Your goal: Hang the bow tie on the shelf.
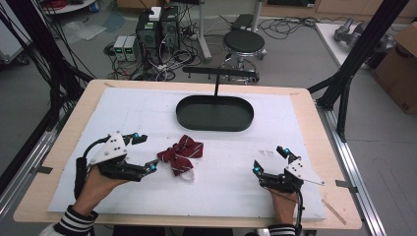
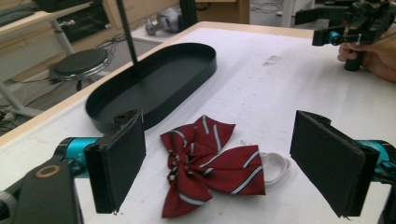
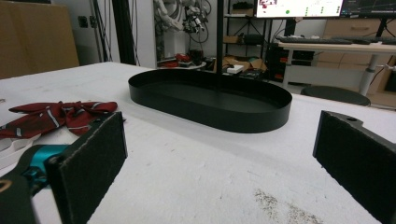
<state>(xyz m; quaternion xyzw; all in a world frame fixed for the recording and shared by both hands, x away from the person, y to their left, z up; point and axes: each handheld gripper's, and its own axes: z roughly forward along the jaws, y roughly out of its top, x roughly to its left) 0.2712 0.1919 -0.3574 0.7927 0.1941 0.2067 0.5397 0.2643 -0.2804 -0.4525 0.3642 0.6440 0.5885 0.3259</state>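
Note:
A dark red bow tie [image 1: 179, 153] with white stripes and a white elastic loop lies flat on the white table cover, left of centre. My left gripper [image 1: 147, 153] hovers just left of it, held in a hand, jaws open. In the left gripper view the bow tie [image 2: 210, 163] lies just ahead of the spread pads [image 2: 116, 163], and neither pad touches it. My right gripper [image 1: 270, 160] rests open near the front right, nothing between its jaws; the left gripper view shows it [image 2: 336, 35] far off. In the right gripper view, the gripper [image 3: 224, 168] faces the tray, with the bow tie [image 3: 56, 116] at left.
A black oval tray [image 1: 215, 125] sits at the table's far middle, with a thin black post and crossbar [image 1: 216, 73] rising from it. Behind the table stand a stool [image 1: 243, 42] and computer boxes [image 1: 157, 29] among cables. Black frame posts flank the table.

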